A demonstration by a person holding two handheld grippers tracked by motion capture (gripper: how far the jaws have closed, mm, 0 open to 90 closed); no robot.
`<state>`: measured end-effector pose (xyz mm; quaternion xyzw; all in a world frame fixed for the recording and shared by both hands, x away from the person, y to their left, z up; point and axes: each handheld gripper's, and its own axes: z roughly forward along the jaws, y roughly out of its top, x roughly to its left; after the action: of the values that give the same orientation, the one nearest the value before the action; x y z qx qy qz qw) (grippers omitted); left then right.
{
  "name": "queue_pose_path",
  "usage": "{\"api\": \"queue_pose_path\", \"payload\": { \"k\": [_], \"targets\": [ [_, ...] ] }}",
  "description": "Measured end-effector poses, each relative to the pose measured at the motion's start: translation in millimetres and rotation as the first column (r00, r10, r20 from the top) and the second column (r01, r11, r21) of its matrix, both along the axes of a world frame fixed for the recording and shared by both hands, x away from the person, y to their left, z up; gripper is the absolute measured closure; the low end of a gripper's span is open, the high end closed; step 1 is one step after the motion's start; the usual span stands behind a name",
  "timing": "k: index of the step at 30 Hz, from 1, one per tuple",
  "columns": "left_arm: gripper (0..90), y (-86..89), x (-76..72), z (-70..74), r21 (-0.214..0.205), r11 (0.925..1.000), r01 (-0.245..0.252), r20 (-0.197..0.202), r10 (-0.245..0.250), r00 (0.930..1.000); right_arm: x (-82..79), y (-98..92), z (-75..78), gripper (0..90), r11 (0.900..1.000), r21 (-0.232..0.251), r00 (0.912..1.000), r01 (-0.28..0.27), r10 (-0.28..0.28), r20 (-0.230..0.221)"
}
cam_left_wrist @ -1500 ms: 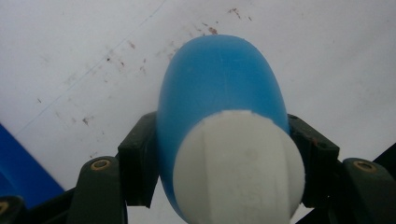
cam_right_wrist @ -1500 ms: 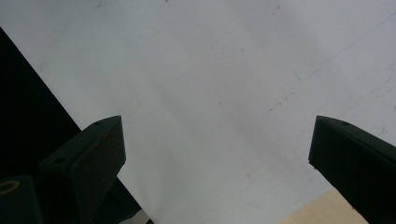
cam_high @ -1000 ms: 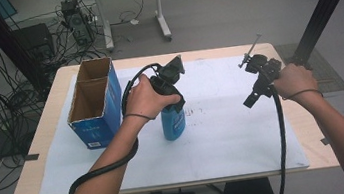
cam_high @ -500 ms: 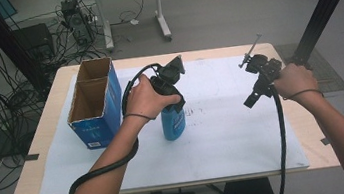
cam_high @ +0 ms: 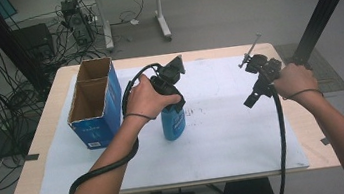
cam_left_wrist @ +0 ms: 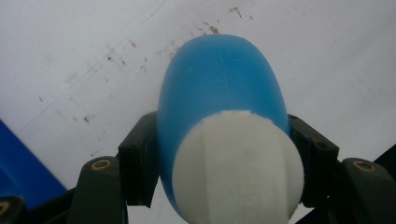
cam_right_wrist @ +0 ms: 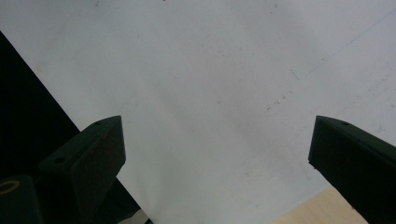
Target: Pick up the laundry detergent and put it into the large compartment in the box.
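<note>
The left tool (cam_left_wrist: 219, 163) pinches the blue bottle (cam_left_wrist: 219, 88) just under its white cap (cam_left_wrist: 238, 168), upright on the bench (cam_high: 55, 142); smooth plastic, probably light and slippery; the right tool (cam_right_wrist: 217, 154) is spread, empty.

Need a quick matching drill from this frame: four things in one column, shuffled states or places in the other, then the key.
Things:
1. blue bottle
2. left tool
3. right tool
4. cardboard box

States or places:
A. jaws wide apart over the white sheet, nothing between them
B. stands open-topped at the sheet's left edge
C. upright on the sheet, white cap on top, held at its upper part
D. jaws pressed on both sides of the bottle

Pairs: 1-C, 2-D, 3-A, 4-B
</note>
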<state>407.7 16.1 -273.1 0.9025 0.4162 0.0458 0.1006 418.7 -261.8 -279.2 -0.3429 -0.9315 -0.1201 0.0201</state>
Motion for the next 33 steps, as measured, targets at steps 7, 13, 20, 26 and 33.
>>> {"api": "queue_pose_path", "payload": {
  "k": [7, 13, 20, 26, 33],
  "targets": [
    [37.4, -0.2, 0.1, 0.2, 0.001, 1.0, -0.002, -0.002, 0.002, 1.0, 1.1, 0.5, -2.2, 3.6, 1.0, 0.006, 1.0, -0.007, 0.007, -0.003],
    [37.5, -1.4, -0.8, 0.2, 0.004, 0.9999, -0.01, 0.003, 0.01, 0.9999, 1.1, 1.8, -2.2, 3.6, 1.0, 0.005, 1.0, -0.002, 0.002, -0.005],
    [37.7, -4.3, -2.8, 1.3, 0.018, 0.9998, 0.004, 0.003, -0.005, 1.0, 1.8, 1.7, -3.0, 3.6, 1.0, 0.006, 1.0, -0.007, 0.007, -0.003],
    [37.7, -7.4, -4.9, 4.7, 0.02, 0.9996, 0.02, -0.003, -0.02, 0.9998, 2.1, 1.8, -3.1, 3.6, 1.0, 0.006, 1.0, -0.005, 0.005, -0.002],
    [37.7, -9.0, -8.5, 14.5, 0.022, 0.9993, 0.031, -0.01, -0.031, 0.9995, 2.3, 1.3, -3.2, 3.6, 0.9999, 0.004, 0.9999, -0.011, 0.011, 0.004]
  ]
}}
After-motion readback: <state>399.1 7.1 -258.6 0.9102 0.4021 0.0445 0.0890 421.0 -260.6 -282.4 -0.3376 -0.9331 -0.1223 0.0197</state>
